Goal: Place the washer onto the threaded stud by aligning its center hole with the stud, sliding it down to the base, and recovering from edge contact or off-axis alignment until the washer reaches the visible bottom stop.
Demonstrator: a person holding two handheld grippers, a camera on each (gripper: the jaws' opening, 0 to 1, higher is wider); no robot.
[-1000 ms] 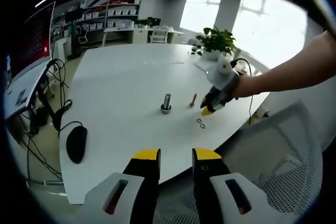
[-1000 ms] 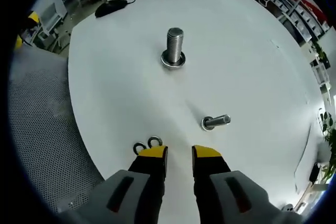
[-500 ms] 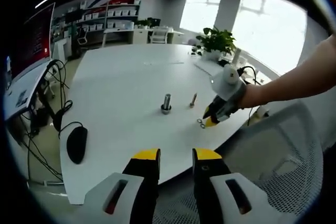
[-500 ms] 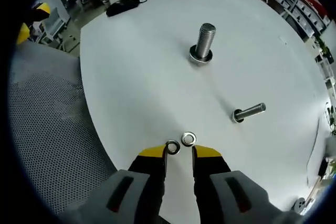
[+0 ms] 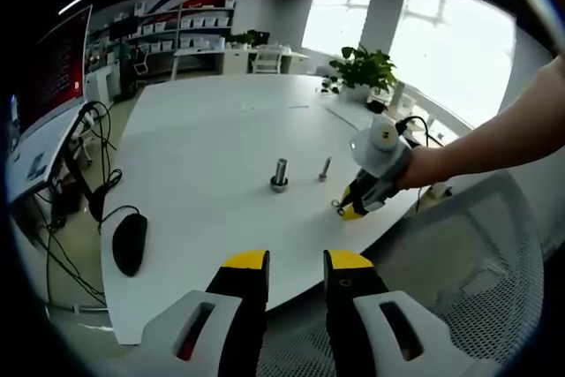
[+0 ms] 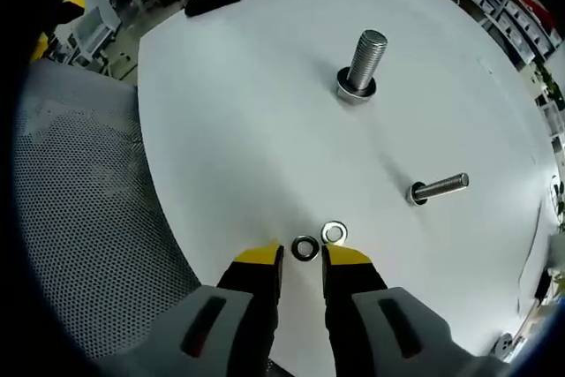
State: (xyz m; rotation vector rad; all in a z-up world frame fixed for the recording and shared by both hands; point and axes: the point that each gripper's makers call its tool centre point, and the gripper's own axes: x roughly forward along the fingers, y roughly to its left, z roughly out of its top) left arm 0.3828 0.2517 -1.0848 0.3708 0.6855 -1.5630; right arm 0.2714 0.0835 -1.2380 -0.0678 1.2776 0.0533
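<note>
Right claw [image 6: 301,256] slightly open, holding nothing, tips on desk [image 6: 247,130] astride washer [image 6: 305,248]. Left claw [image 5: 296,261] slightly open, holding nothing, off desk.

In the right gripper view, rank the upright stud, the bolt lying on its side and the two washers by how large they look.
1. Upright stud, largest as it looks.
2. Bolt lying on its side, somewhat smaller, though it lies at a different distance, so true size is unsure.
3. The two washers and, smallest; they look alike, so I won't rank them against each other.
</note>
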